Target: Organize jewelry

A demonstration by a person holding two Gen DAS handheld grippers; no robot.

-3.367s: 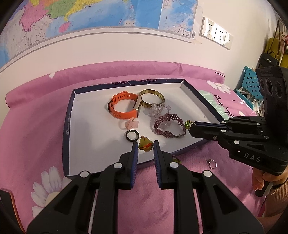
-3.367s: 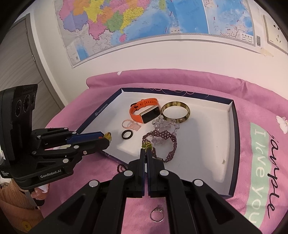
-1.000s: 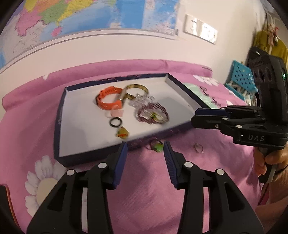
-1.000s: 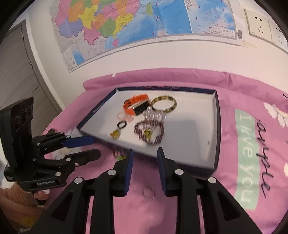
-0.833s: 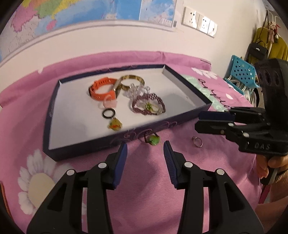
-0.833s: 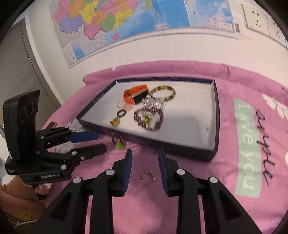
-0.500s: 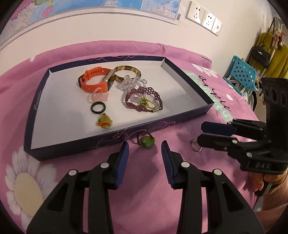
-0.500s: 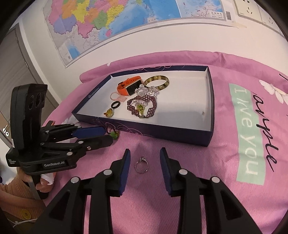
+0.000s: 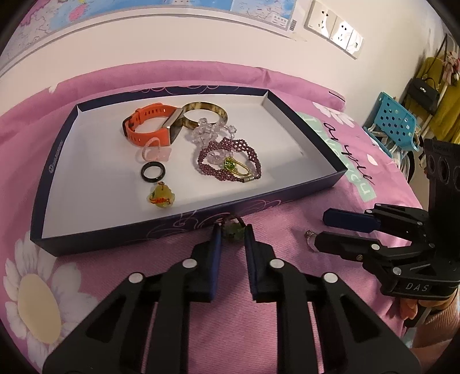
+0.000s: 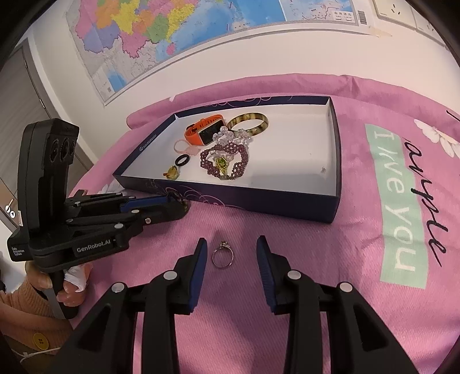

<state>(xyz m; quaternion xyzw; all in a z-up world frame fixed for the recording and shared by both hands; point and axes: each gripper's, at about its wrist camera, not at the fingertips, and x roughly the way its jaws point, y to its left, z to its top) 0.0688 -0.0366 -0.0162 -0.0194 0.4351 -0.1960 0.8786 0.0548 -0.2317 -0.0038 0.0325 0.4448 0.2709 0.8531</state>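
A dark blue tray [image 9: 115,238] [image 10: 258,198] with a white floor lies on the pink cloth. In it are an orange watch [image 9: 146,123], a mottled bangle [image 9: 205,115], a purple bead bracelet [image 9: 230,164], a black ring [image 9: 153,172] and a yellow pendant [image 9: 159,198]. Just outside its front wall lies a green-stone bead piece [image 9: 233,230]. My left gripper [image 9: 232,233] [image 10: 179,202] has it between its closing jaws, pads against it. A silver ring [image 10: 222,254] [image 9: 309,236] lies flat between the fingers of my open right gripper [image 10: 231,244] [image 9: 320,230], untouched.
The pink cloth [image 10: 287,287] with daisies and green lettering covers the whole surface. A wall with a map [image 10: 172,28] and sockets [image 9: 333,26] rises behind the tray. A blue perforated crate [image 9: 394,123] stands far right. A person's hand [image 10: 72,282] holds the left gripper's handle.
Both grippers have sunk toward the cloth in front of the tray. The left jaws have narrowed around the green-stone piece. The right jaws have widened around the silver ring.
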